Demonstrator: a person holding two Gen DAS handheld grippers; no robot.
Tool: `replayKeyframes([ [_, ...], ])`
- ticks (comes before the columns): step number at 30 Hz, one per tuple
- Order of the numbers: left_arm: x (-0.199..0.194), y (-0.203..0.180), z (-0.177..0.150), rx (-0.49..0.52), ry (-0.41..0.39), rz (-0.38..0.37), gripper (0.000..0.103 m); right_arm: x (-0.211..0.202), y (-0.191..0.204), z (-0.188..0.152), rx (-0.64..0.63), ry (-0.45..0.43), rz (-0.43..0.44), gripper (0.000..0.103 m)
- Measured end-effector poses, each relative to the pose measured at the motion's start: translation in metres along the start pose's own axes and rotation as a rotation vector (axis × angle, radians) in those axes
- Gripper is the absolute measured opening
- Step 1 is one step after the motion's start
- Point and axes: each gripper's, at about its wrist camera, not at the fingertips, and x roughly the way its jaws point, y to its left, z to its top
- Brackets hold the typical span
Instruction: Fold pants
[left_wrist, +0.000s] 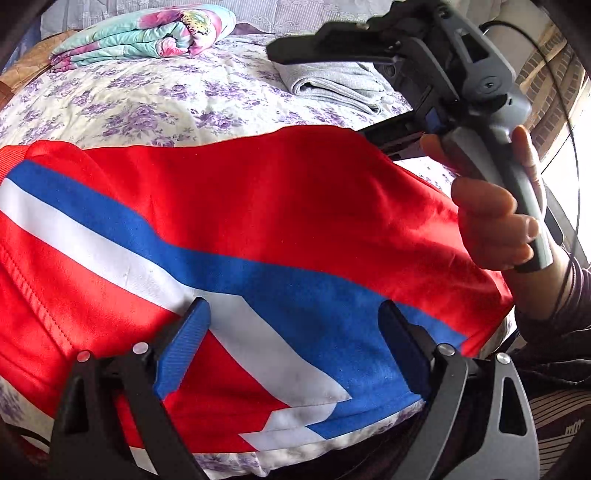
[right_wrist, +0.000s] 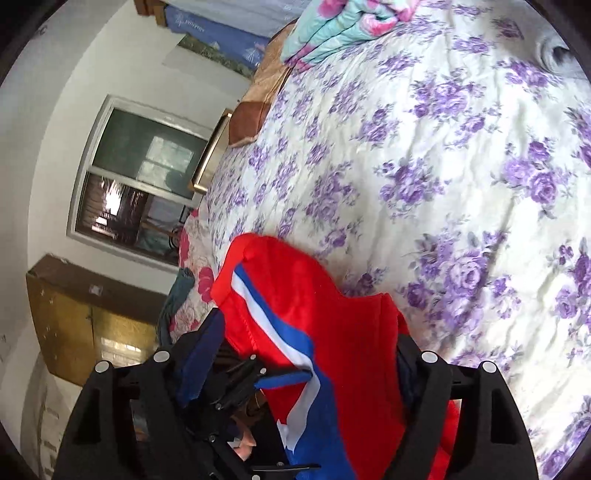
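The red pants (left_wrist: 258, 206) with a blue and white stripe lie spread on the flowered bed sheet (left_wrist: 147, 99). My left gripper (left_wrist: 295, 332) is open just above the striped part, its blue fingers (left_wrist: 184, 347) wide apart and holding nothing. My right gripper (left_wrist: 317, 59) shows in the left wrist view, held by a hand above the pants' far right edge. In the right wrist view the pants (right_wrist: 314, 325) lie bunched between the wide-apart jaws of my right gripper (right_wrist: 310, 332).
A folded floral quilt (left_wrist: 147, 33) lies at the back of the bed. Folded grey clothing (left_wrist: 340, 85) lies at the back right. A window (right_wrist: 136, 177) and a cardboard box (right_wrist: 81, 321) stand beyond the bed's edge.
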Motion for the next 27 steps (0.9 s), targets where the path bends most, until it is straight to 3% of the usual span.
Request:
replayKeyframes([
  [3, 0.001, -0.002, 0.000, 0.008, 0.000, 0.005, 0.090, -0.020, -0.010, 0.008, -0.022, -0.100, -0.156, 0.080],
  [5, 0.000, -0.001, 0.000, 0.007, -0.001, 0.005, 0.091, -0.032, -0.021, 0.014, 0.033, -0.131, -0.138, 0.080],
  [8, -0.006, -0.001, 0.003, -0.007, -0.002, 0.007, 0.090, -0.061, -0.003, 0.002, 0.017, -0.180, -0.202, 0.081],
  [11, -0.031, -0.002, 0.009, 0.005, -0.076, -0.002, 0.091, -0.065, 0.025, -0.033, -0.010, -0.160, -0.063, 0.081],
  [13, -0.041, 0.000, 0.015, 0.033, -0.131, 0.075, 0.097, -0.050, 0.027, -0.059, 0.019, -0.160, -0.050, 0.081],
  [15, -0.029, 0.021, 0.024, -0.027, -0.104, 0.181, 0.099, -0.036, 0.005, -0.074, 0.095, -0.196, -0.172, 0.081],
  [16, -0.016, 0.041, 0.025, -0.085, -0.067, 0.192, 0.098, -0.027, -0.015, -0.079, 0.145, -0.200, -0.232, 0.077],
  [17, -0.017, 0.049, 0.023, -0.095, -0.110, 0.166, 0.098, -0.027, -0.029, -0.084, 0.147, -0.237, -0.211, 0.066],
  [20, -0.018, 0.043, 0.024, -0.088, -0.122, 0.187, 0.098, -0.056, -0.015, -0.107, 0.109, -0.344, -0.211, 0.073],
  [21, -0.022, 0.043, 0.024, -0.110, -0.139, 0.152, 0.098, -0.070, -0.002, -0.119, 0.056, -0.382, -0.218, 0.073],
  [24, -0.038, 0.047, 0.020, -0.203, -0.192, 0.039, 0.098, -0.126, 0.030, -0.181, -0.067, -0.570, -0.407, 0.074],
  [27, -0.049, 0.040, 0.016, -0.245, -0.220, -0.041, 0.098, -0.185, 0.033, -0.269, -0.036, -0.833, -0.610, 0.075],
])
